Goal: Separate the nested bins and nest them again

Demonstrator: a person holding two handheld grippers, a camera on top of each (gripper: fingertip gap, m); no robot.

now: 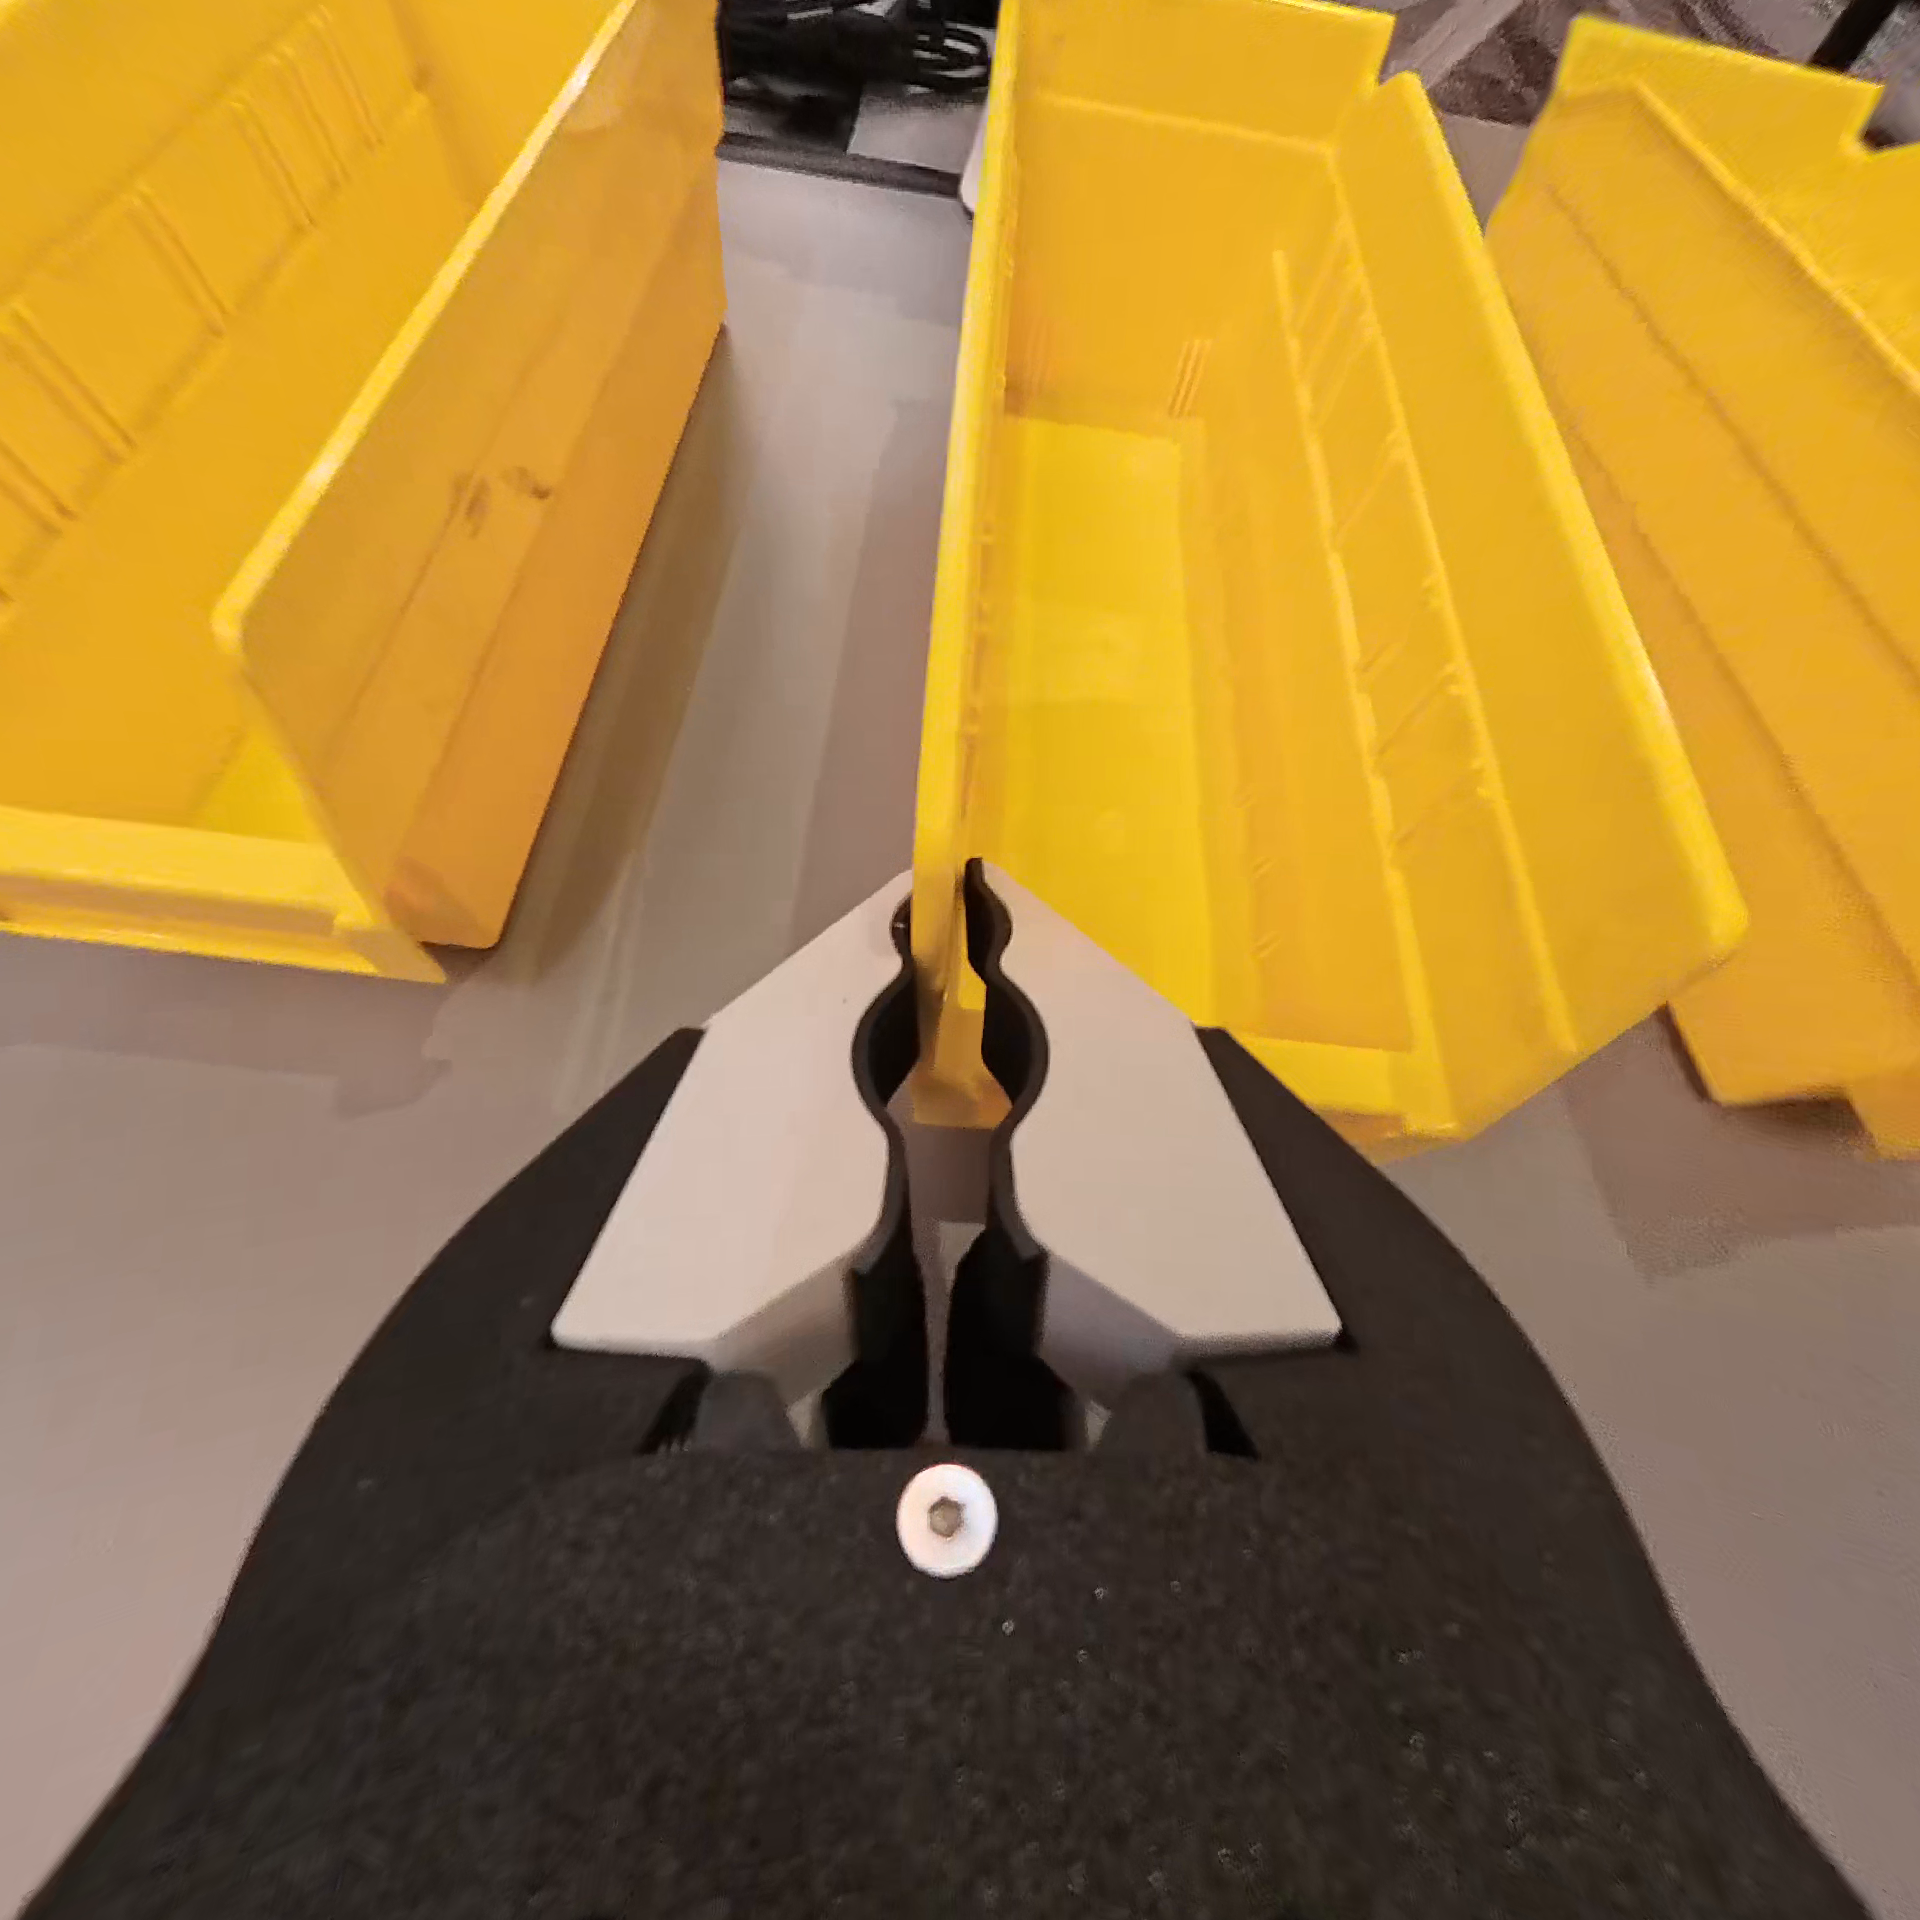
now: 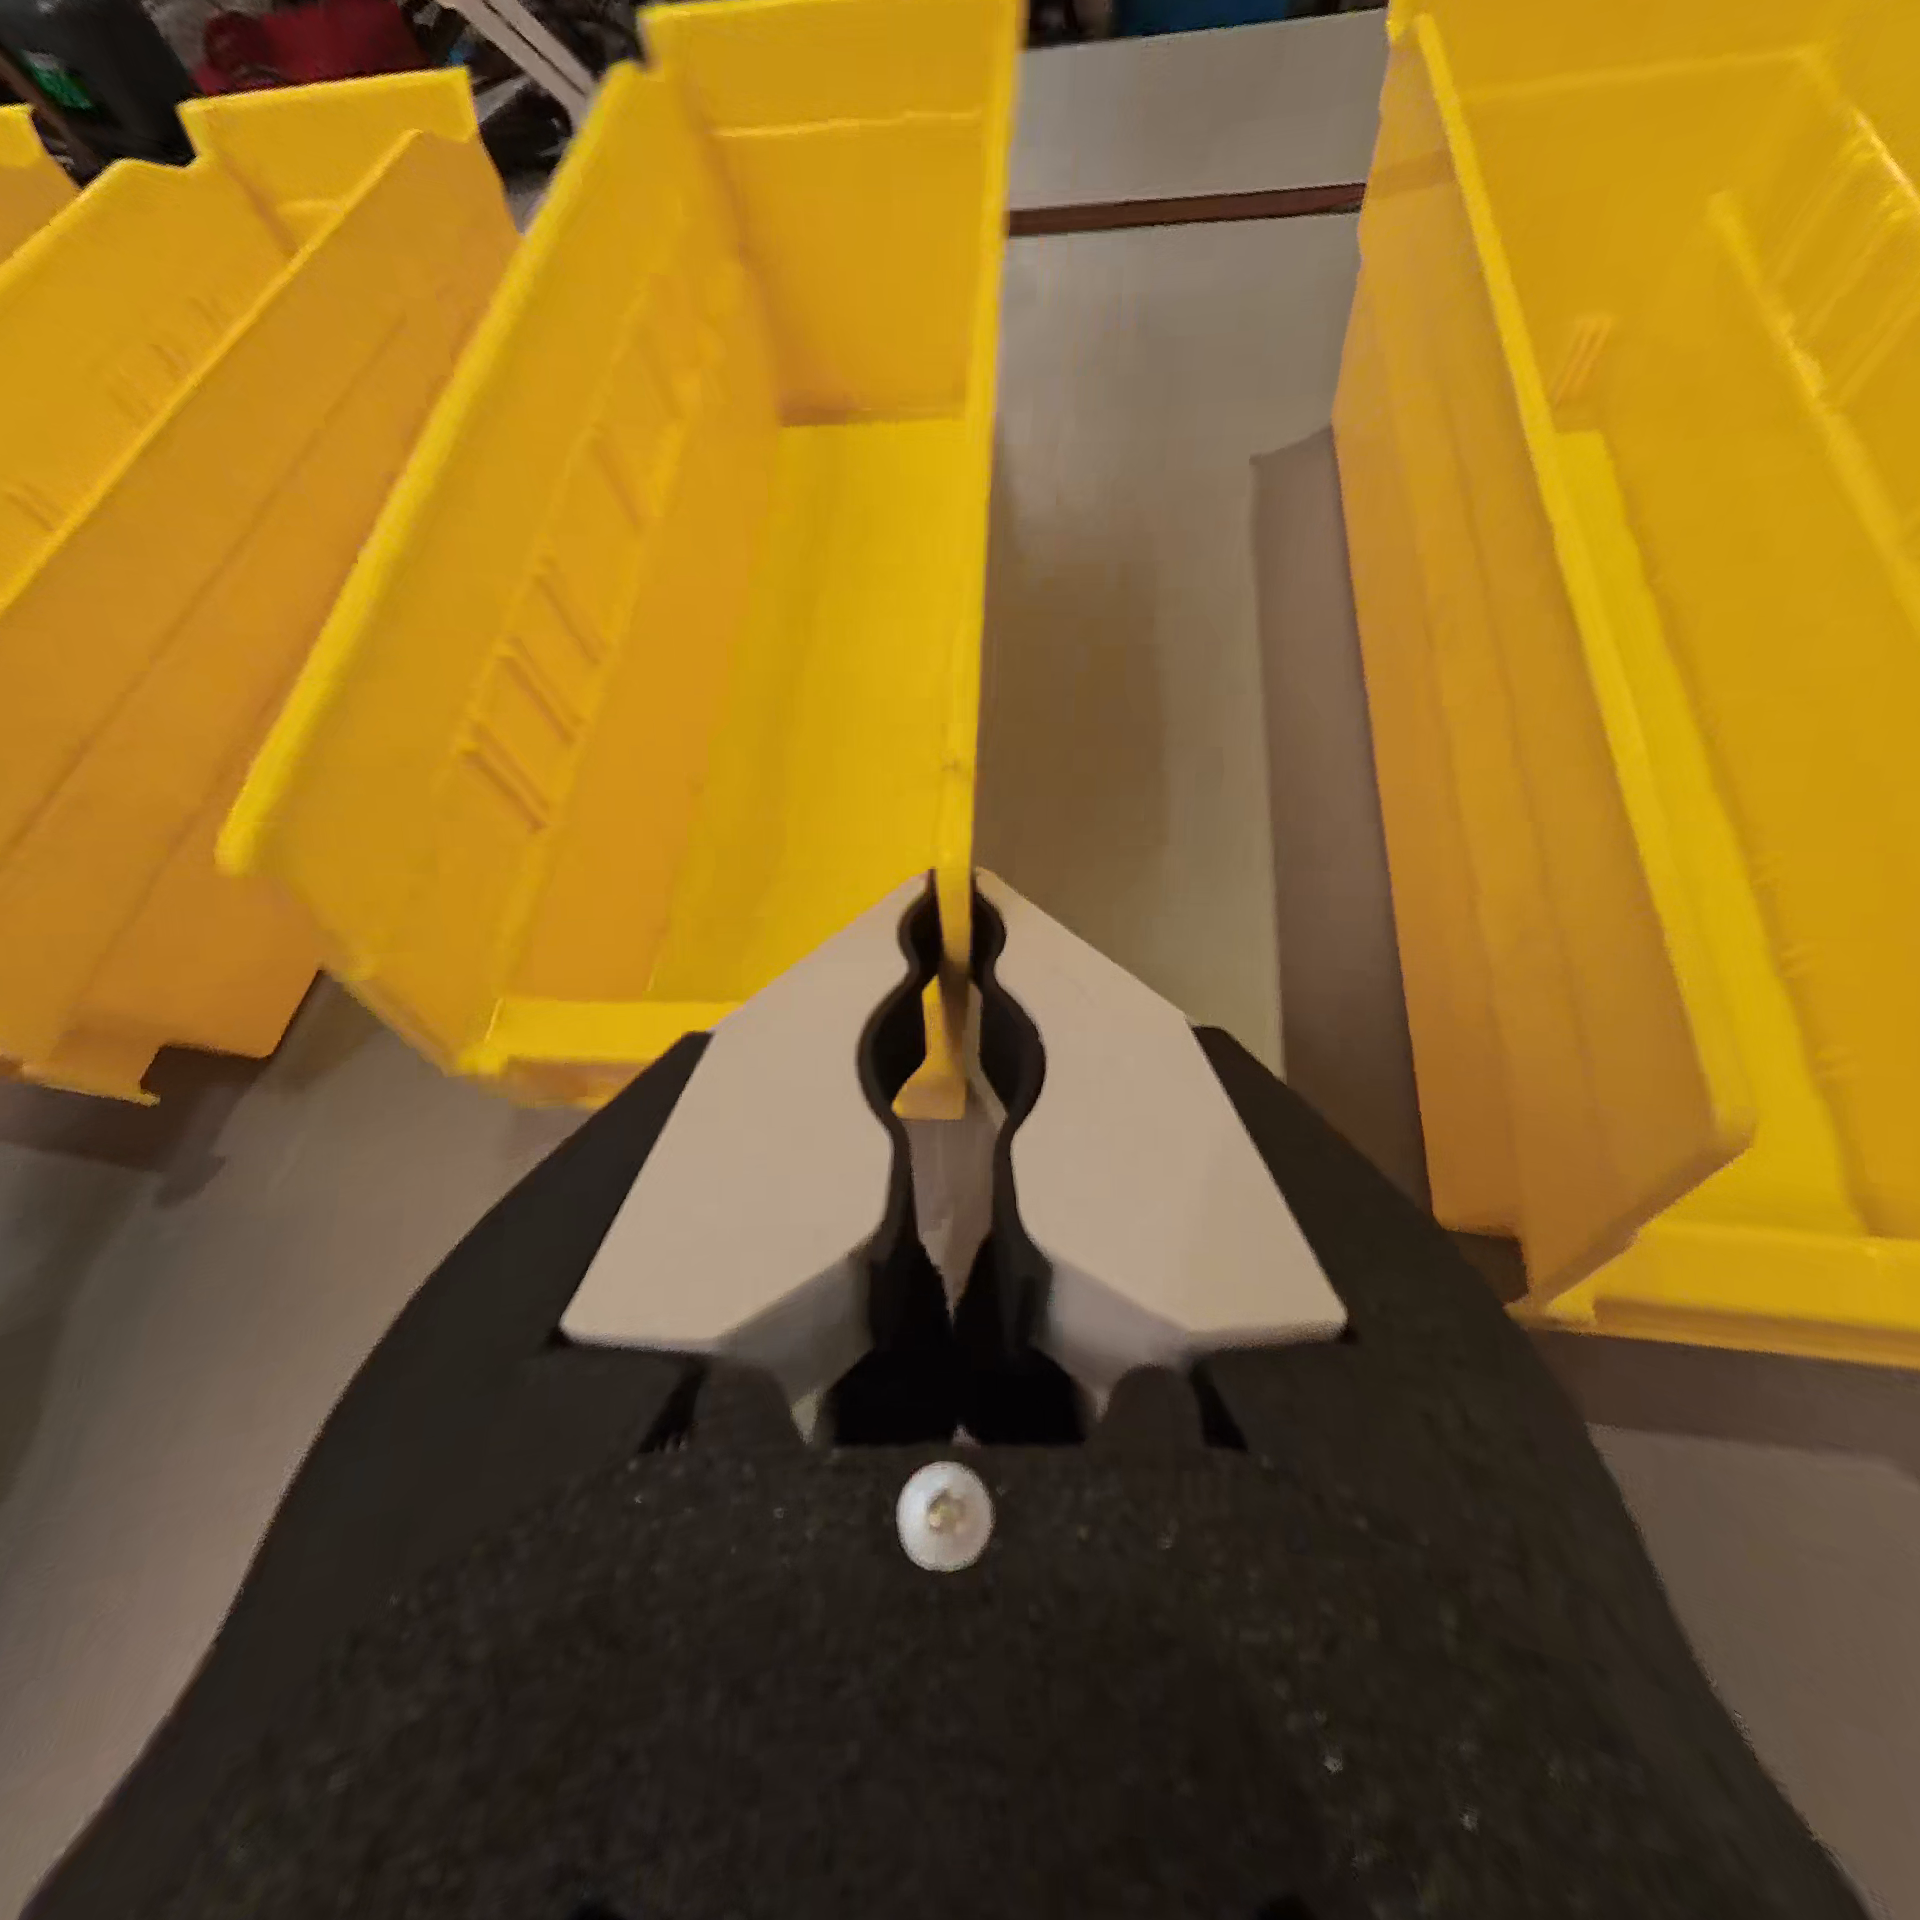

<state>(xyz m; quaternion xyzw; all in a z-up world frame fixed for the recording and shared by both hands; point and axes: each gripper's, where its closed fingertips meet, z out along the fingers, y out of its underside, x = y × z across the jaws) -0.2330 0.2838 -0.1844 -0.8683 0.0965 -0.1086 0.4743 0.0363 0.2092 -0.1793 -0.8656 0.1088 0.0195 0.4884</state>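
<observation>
Both grippers are clamped on the same yellow bin (image 1: 1226, 644), one on each long side wall near its near end. The left gripper (image 1: 940, 914) pinches the bin's left wall edge-on between its dark wavy pads, and the right gripper (image 2: 954, 914) does likewise on the bin's right wall, so the load is shared and the long bin stays level instead of twisting from one corner. The held bin appears lifted slightly off the grey table (image 1: 790, 436), its near lip casting a shadow below, though how far it is raised I cannot tell. A second yellow bin (image 1: 343, 436) sits to its left, apart from it, and a third yellow bin (image 2: 1621, 665) sits to its right, also apart; in the right wrist view the left-hand neighbour seems to hold another bin inside it. Judging by this layout, the bins are separated and the held one is probably being carried toward a neighbour for nesting, which calls for keeping its walls parallel to the receiving bin.
</observation>
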